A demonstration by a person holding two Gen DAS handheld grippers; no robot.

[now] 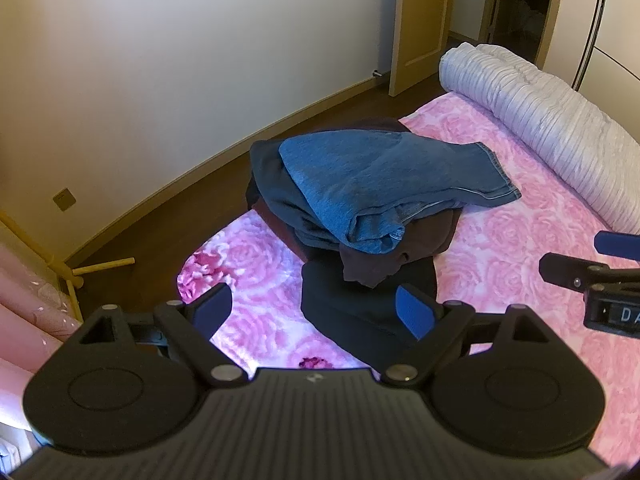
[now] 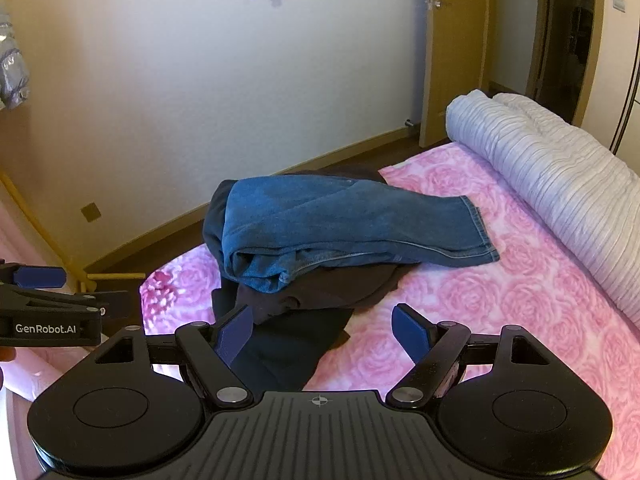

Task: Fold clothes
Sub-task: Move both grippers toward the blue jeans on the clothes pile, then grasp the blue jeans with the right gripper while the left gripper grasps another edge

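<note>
A pile of clothes lies on the pink rose-patterned bed [image 1: 520, 208] [image 2: 500, 300]. Folded blue jeans [image 1: 384, 176] [image 2: 340, 224] lie on top. Under them is a dark brown garment [image 1: 384, 264] [image 2: 320, 292], and a black garment [image 1: 360, 312] [image 2: 280, 352] spreads toward me. My left gripper [image 1: 312, 312] is open and empty, just short of the black garment. My right gripper [image 2: 324, 340] is open and empty above the black garment's near edge. Each gripper shows in the other's view, the right one [image 1: 588, 264] at the right edge and the left one [image 2: 60, 296] at the left edge.
A rolled white-grey quilt [image 1: 560, 128] [image 2: 560, 184] lies along the bed's far right side. Brown floor [image 1: 160, 216] and a white wall [image 2: 200, 100] lie to the left. A wooden door [image 1: 420, 24] [image 2: 452, 60] stands open at the back. A wooden rack [image 1: 76, 272] stands at the left.
</note>
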